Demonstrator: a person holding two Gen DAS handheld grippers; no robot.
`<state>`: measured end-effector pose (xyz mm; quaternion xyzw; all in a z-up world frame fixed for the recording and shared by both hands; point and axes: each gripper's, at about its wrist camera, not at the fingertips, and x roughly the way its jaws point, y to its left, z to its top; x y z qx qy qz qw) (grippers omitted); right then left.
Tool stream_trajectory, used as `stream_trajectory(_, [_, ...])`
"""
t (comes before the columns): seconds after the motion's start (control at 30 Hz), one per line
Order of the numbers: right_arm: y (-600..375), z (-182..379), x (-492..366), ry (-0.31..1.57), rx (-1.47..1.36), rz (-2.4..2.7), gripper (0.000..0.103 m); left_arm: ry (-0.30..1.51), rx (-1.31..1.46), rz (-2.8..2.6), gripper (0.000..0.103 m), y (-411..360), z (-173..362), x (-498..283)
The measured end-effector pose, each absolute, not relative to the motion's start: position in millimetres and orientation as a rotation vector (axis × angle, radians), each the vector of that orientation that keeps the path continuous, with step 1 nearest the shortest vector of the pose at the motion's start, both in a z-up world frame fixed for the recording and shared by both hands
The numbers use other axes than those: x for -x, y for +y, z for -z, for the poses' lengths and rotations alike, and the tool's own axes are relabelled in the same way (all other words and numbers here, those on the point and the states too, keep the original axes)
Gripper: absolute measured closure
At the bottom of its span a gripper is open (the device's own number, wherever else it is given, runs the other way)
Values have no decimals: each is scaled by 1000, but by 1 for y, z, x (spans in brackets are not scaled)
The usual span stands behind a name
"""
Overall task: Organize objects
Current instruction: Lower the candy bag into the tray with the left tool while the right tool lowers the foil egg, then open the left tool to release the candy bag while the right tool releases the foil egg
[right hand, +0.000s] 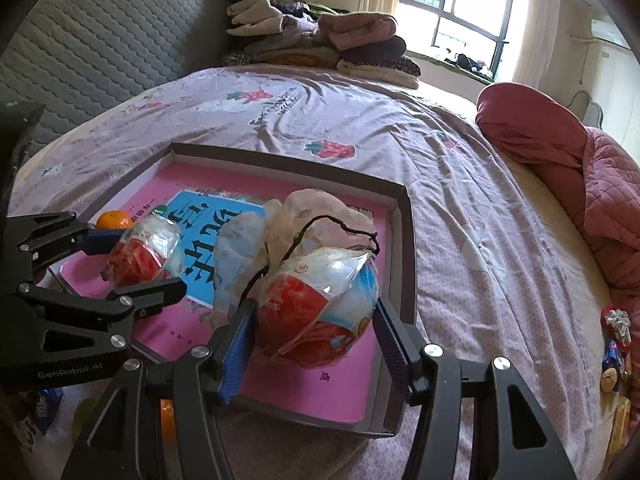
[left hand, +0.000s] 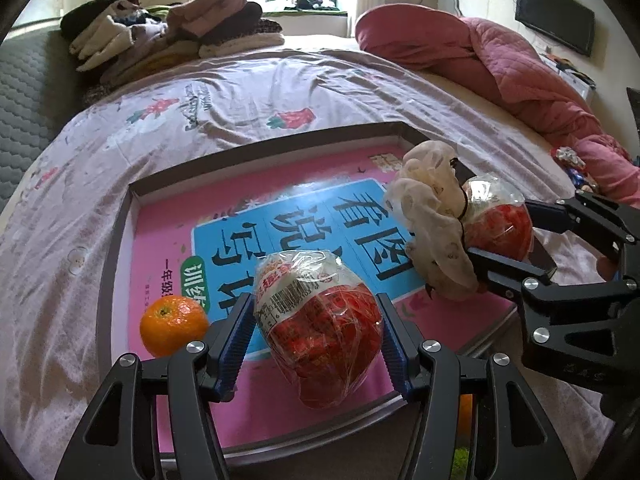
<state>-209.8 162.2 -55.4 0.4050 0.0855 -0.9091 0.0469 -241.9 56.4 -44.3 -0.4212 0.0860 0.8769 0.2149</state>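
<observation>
Two black grippers, each clamped on a snack bag of red sweets, hang over a shallow box lid on a bed. Left gripper [left hand: 316,332] pinches its snack bag [left hand: 320,320] by the sides, long axis running toward twelve o'clock. An orange [left hand: 174,324] sits at its nine o'clock. Right gripper [right hand: 312,344] holds a second bag [right hand: 320,304] at the left one's two o'clock, against a cloth pouch [right hand: 320,212]. Both point steeply down at the pink book [left hand: 168,240] lining the box lid [left hand: 116,236].
</observation>
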Motion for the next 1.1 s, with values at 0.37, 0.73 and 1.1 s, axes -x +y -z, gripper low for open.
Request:
stream_trajectory(0.37, [164,63,212,264,-1280,2736,45,231,1215,-2418,42,56,51,246])
stream_trajectory(0.73, [164,64,213,240,-1297,2738,45,210,1203,-2430,42,53,48,247])
stream_trajectory(1.1, [167,64,214,226,-1306,2744,40,200,1201,-2432,42,52,46,247])
